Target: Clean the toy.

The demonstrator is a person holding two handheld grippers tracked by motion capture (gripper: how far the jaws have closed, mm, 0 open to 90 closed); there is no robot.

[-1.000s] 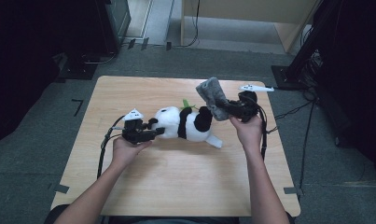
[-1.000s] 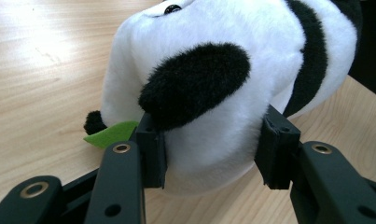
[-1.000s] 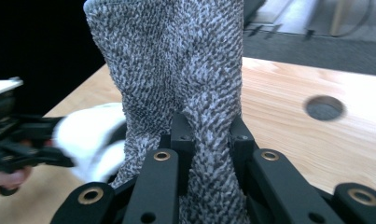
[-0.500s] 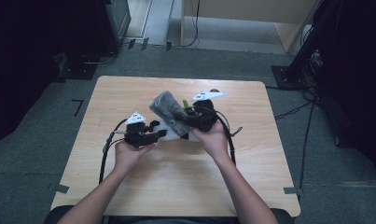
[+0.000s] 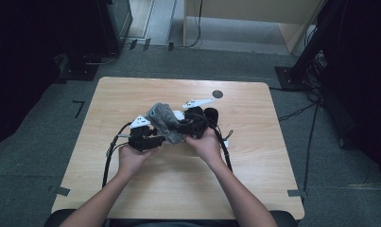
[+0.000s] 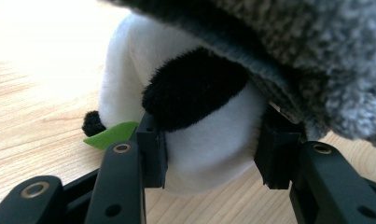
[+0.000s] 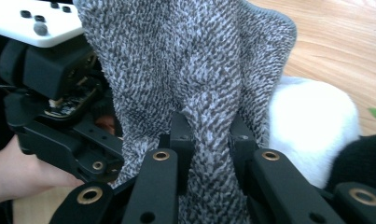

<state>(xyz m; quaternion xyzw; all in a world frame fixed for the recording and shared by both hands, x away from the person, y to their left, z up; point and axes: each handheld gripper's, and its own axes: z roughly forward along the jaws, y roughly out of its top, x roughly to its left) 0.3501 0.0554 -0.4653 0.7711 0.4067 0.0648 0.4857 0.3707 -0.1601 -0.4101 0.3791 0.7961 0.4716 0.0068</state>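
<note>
Grey-and-white speckled knitted cloth (image 7: 195, 79) is hanging pinched in the right tool (image 7: 208, 140), whose two black jaws are closing tight on a fold of it. Beyond those jaws, to their right, the white plush body of the black-and-white stuffed panda toy (image 7: 311, 126) is showing against the pale wooden bench (image 7: 339, 37), with a black plush limb low at the right edge. To their left (close by) the other tool's black body with its white plate is sitting, a hand behind it.

The left tool (image 6: 211, 151) is gripping the panda toy (image 6: 209, 140): its pads are pressing into the white plush on either side, just below a black patch. A small green felt leaf (image 6: 110, 135) is poking out left of the left jaw, resting near the bench (image 6: 41, 116). The cloth (image 6: 293, 51) is draping over the toy from above, touching its top right above the jaws.

From the high view, both tools, left (image 5: 152, 135) and right (image 5: 178, 126), are meeting at the middle of the bench (image 5: 131, 94), with the cloth (image 5: 163, 118) bunched between them over the toy.
</note>
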